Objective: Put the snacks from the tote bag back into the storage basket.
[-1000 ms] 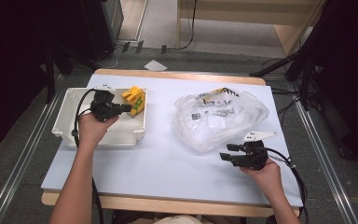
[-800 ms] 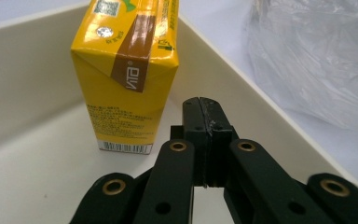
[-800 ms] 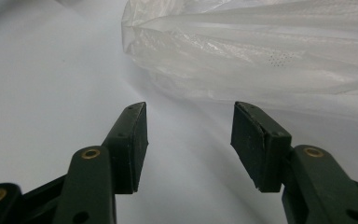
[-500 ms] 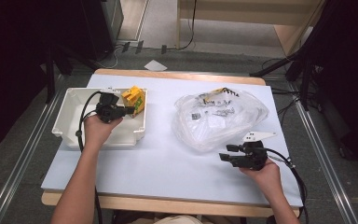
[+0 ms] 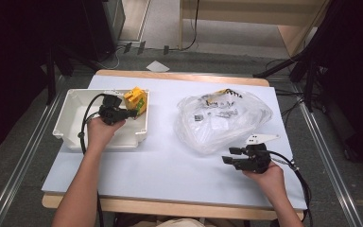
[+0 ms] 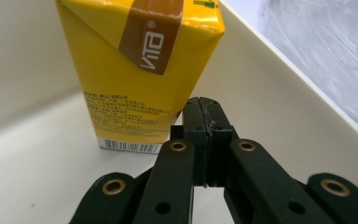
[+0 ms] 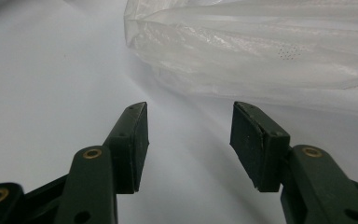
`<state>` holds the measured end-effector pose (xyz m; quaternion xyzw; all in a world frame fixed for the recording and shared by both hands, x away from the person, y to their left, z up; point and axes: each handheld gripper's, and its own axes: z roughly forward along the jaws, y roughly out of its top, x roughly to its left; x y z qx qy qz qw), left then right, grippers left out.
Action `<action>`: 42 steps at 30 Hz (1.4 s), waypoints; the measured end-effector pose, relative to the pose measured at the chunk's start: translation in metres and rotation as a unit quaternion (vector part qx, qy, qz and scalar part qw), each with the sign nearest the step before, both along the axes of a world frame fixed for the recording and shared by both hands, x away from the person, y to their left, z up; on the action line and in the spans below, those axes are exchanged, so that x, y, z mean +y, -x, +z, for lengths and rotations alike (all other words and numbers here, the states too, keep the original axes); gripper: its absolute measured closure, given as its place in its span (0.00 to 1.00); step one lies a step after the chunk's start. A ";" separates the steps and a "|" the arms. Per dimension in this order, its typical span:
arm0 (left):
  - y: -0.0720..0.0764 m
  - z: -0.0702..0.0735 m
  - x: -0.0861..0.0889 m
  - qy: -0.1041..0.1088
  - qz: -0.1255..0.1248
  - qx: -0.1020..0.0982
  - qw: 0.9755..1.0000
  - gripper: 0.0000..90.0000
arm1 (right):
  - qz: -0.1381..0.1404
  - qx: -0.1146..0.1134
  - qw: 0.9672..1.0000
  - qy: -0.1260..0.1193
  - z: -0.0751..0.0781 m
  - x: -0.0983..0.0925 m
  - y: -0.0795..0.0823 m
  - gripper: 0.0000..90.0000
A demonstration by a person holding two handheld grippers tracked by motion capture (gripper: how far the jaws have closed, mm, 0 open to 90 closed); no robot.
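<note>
A yellow drink carton (image 5: 135, 100) stands upright in the far right corner of a white bin (image 5: 73, 116) on the table's left. My left gripper (image 5: 130, 113) is inside the bin, shut with nothing in it, its tip just in front of the carton (image 6: 140, 70). In the left gripper view the two black jaws (image 6: 207, 119) are pressed together. My right gripper (image 5: 227, 155) lies low near the table's front right, open and empty, its tips close to a crumpled clear plastic bag (image 5: 220, 118). The right gripper view shows both pads (image 7: 189, 140) apart over bare table, the bag (image 7: 270, 51) just beyond.
The table top (image 5: 170, 161) is pale blue-white with a wooden front edge. The bag holds small items that I cannot make out. A floor rail (image 5: 333, 165) runs along each side of the table, and a scrap of paper (image 5: 157, 66) lies on the floor behind.
My left hand has sunk a little into the bin, toward the table's front. The carton, the bag and the right gripper have stayed put.
</note>
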<state>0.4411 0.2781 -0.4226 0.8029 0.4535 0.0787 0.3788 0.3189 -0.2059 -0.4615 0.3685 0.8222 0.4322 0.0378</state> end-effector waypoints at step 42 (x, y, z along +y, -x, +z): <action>-0.009 -0.007 0.027 0.015 0.059 0.002 0.998 1.00 | 0.003 0.008 1.000 0.004 -0.002 0.001 0.000 0.54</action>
